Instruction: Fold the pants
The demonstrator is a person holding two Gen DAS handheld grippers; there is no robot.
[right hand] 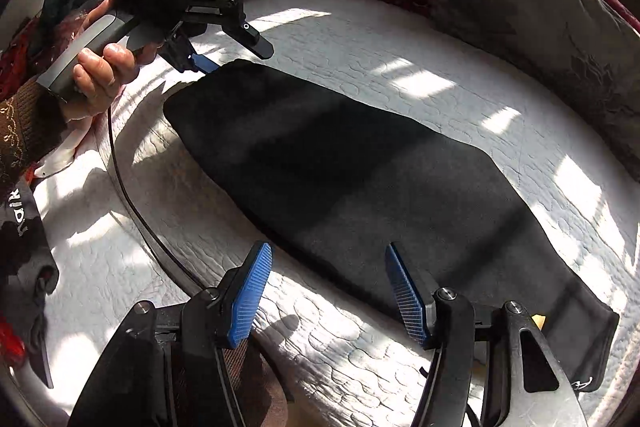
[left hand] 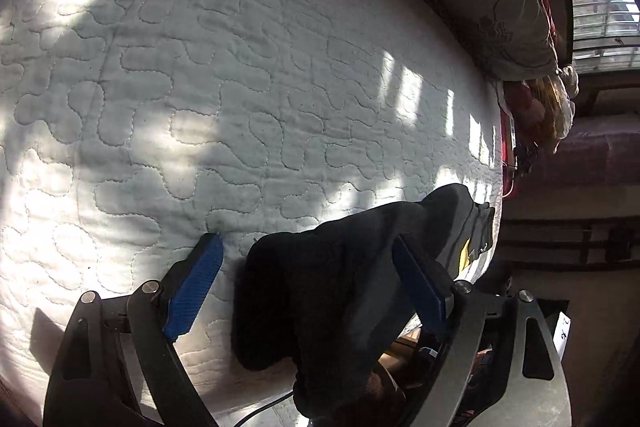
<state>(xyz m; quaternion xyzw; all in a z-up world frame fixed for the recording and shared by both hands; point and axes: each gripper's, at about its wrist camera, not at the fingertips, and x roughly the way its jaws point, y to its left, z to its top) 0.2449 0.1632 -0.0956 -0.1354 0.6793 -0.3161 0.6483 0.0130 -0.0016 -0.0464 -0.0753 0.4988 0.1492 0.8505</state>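
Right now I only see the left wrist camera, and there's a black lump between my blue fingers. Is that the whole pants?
Observer: No, that's just one end. The right wrist view shows the pants lying long and flat across the white quilt.
Operator: Where's my other gripper?
Observer: The right gripper is open near the other end. One finger is over the pants and the other is over the quilt.
Operator: Is anything lying beside the pants?
Observer: Yes, a black cable runs from the left gripper across the quilt, next to the pants.
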